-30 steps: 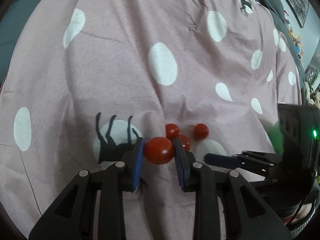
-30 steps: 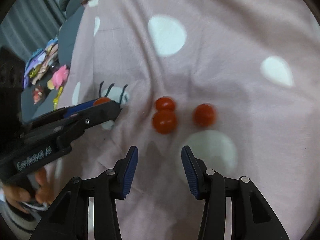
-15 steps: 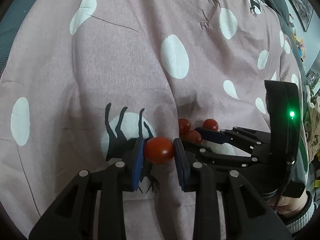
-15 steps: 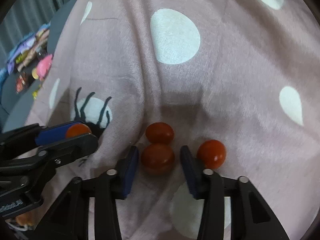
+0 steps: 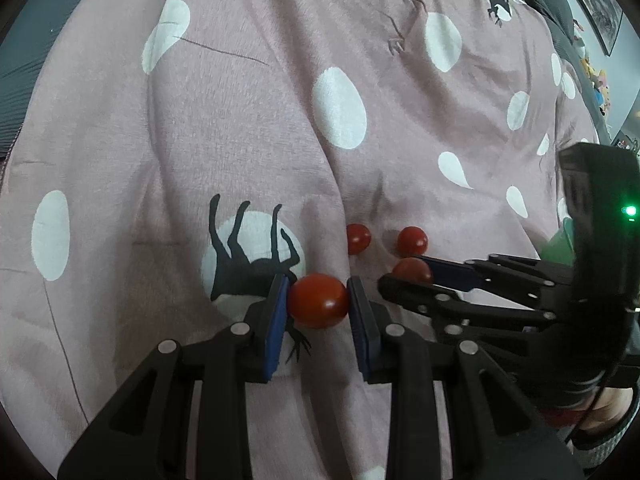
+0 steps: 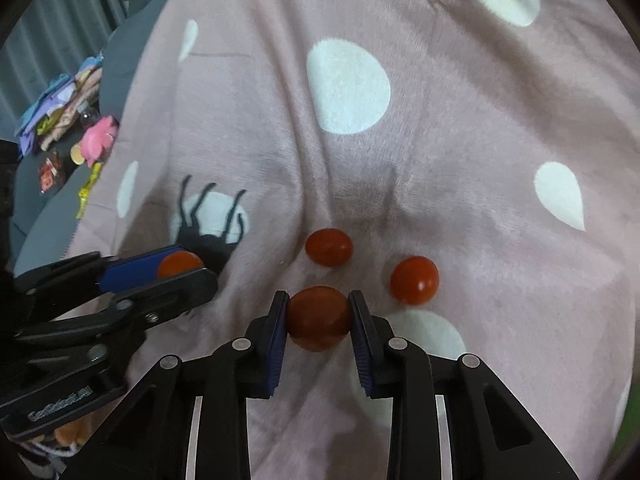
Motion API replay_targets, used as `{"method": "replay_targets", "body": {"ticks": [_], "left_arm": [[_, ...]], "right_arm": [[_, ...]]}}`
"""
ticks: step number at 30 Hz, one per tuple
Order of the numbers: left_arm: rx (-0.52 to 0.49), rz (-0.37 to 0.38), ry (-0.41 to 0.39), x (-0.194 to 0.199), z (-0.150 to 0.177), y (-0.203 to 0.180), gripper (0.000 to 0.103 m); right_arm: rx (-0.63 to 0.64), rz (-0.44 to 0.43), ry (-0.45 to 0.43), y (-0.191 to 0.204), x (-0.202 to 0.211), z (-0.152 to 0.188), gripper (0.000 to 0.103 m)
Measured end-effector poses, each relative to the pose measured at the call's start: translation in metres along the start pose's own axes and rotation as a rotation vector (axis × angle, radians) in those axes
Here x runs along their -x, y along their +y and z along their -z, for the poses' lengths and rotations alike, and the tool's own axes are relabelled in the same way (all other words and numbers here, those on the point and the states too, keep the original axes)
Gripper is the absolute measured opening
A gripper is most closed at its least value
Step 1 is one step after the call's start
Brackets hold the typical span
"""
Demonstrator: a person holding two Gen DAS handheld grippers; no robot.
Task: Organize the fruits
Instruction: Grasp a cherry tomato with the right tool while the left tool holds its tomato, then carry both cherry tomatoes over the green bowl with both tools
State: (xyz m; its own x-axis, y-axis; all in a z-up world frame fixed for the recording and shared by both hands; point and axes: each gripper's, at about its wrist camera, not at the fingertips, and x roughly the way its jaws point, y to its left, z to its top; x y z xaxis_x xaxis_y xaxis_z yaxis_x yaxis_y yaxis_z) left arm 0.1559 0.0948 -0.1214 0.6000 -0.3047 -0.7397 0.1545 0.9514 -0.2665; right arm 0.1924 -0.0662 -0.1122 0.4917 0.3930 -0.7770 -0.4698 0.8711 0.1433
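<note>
Left tool (image 5: 318,300): clamped on a cherry tomato (image 5: 318,299), over the blanket's (image 5: 240,120) horse-print spot.
Right tool (image 6: 318,312): pinching a second tomato (image 6: 318,317), at the blanket's middle fold.
Loose tomatoes: two on the blanket, one (image 6: 329,247) beyond the right tool, one (image 6: 414,279) beside it.
Risk, squeeze: soft skins may split.
Risk, slip: round fruit could pop free and roll down the folds.
Risk, crowding: the tools sit close and may knock together.
</note>
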Motion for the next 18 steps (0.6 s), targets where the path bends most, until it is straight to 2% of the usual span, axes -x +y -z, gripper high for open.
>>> {"method": "replay_targets", "body": {"ticks": [18], "left_arm": [[-0.071, 0.005, -0.023, 0.051, 0.032, -0.046, 0.029]], "right_arm": [[-0.081, -0.059, -0.121, 0.002, 0.090, 0.058, 0.031]]}}
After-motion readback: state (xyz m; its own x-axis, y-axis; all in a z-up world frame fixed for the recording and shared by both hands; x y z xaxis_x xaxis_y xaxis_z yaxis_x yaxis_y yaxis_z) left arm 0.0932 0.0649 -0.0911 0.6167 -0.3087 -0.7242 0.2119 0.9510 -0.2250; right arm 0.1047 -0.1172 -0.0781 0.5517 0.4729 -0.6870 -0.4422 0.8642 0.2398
